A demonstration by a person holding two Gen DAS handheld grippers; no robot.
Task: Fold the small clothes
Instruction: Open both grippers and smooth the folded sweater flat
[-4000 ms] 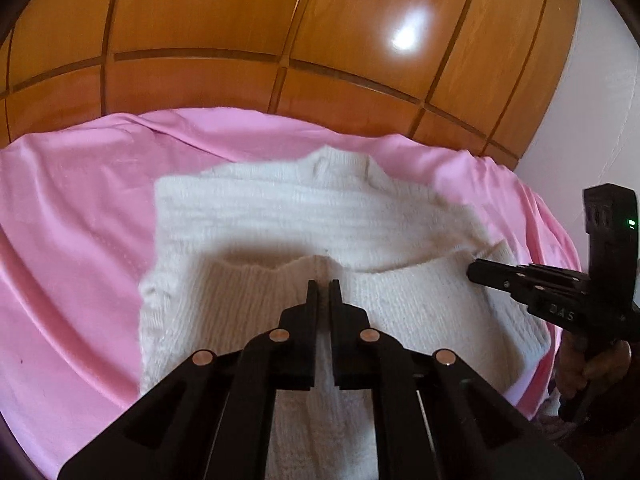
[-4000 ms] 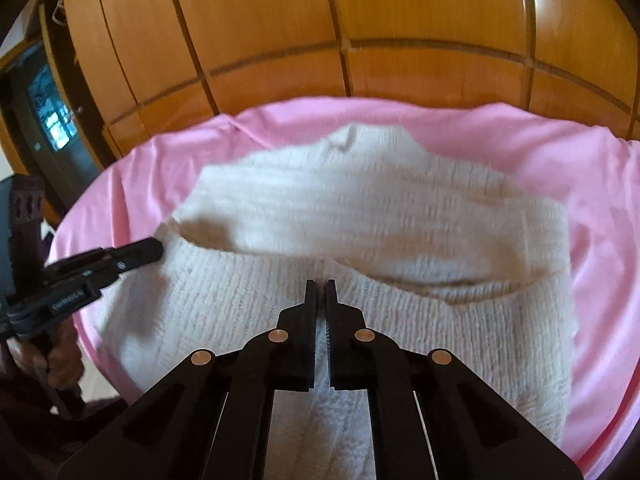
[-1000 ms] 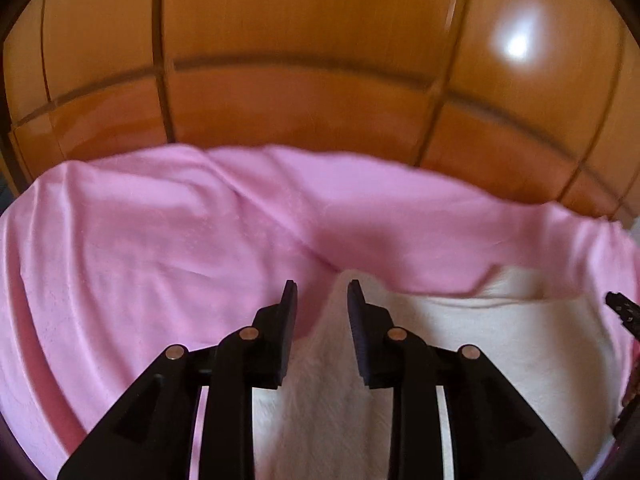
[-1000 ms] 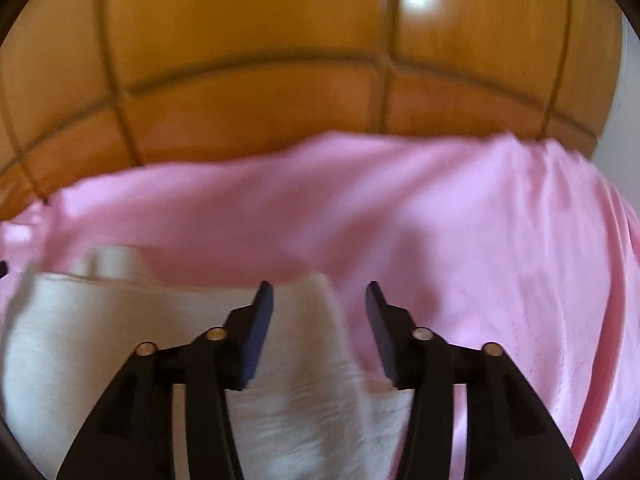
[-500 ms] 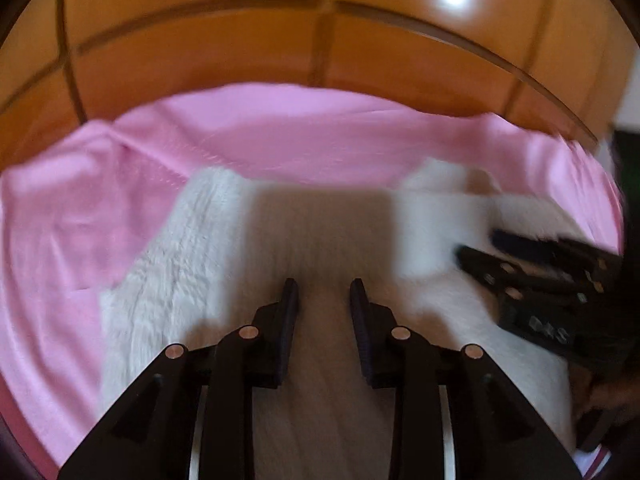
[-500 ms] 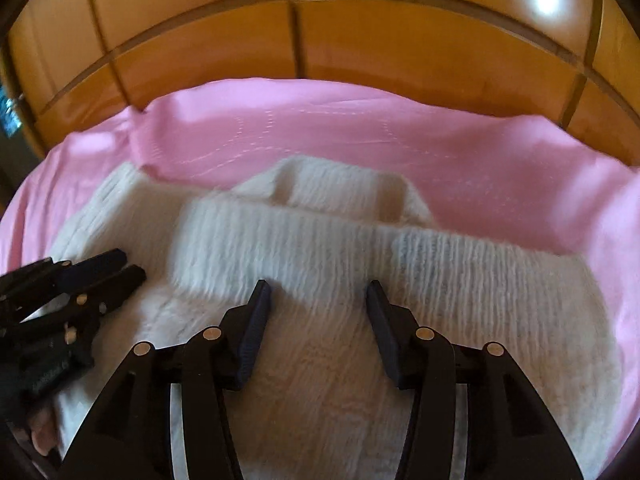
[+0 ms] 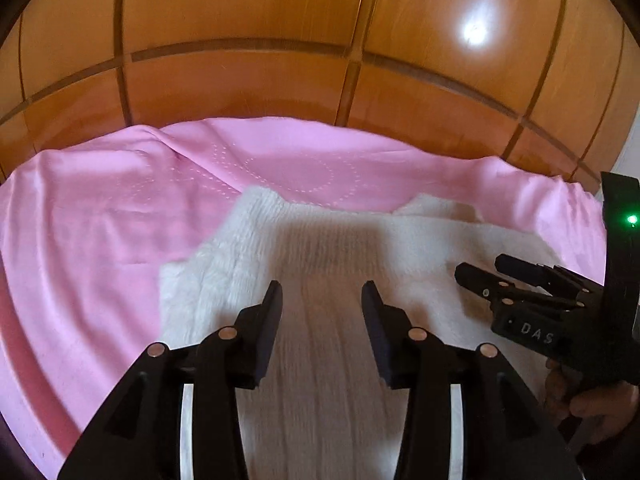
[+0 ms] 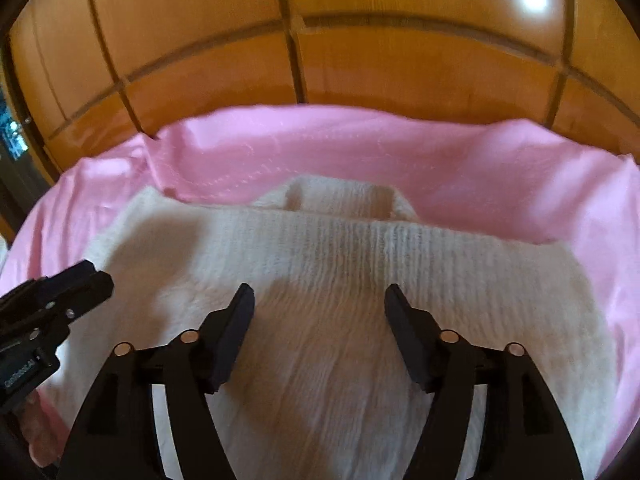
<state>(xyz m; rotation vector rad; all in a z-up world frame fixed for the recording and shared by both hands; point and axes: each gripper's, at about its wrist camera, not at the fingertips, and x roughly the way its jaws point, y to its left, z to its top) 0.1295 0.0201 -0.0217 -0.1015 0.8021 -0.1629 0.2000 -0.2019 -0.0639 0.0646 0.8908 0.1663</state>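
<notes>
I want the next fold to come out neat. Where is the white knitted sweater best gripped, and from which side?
Probably the white knitted sweater at its two near corners, one gripper each, approaching low from the near side: it lies flat on the pink sheet, collar at the far edge.

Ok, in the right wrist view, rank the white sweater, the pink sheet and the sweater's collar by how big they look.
1. White sweater, nearest the camera, and pink sheet: too close to rank, since the sweater hides much of the sheet.
2. Collar, clearly smallest.

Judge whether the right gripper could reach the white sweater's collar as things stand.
Probably yes. The right gripper hovers open over the white sweater, and the collar lies straight ahead, uncovered. The left gripper is off to the side, out of that path.
</notes>
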